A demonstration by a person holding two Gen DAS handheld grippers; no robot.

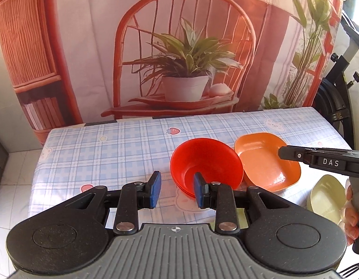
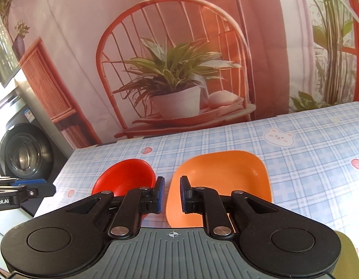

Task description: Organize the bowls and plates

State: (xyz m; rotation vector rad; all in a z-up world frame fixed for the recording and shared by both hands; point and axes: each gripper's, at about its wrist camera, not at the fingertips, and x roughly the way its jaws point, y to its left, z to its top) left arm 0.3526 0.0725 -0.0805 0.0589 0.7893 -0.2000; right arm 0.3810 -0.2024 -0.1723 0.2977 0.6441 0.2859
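Jaws apart; red bowl point(image 1: 206, 162) just beyond left gripper point(image 1: 177, 189).

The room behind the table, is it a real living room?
Probably not: the chair and plant are printed on a backdrop. It looks like a home utility corner, with a washer beside the table and an exercise bike.

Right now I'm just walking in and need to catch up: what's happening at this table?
A person is sorting dishes with two handheld grippers. The left gripper is open, with one finger at the near rim of the red bowls, which look stacked. The right gripper is open too, hovering over the near edge of the orange square plate. A pale green dish sits nearer the person. Nothing is gripped yet on the checked tablecloth.
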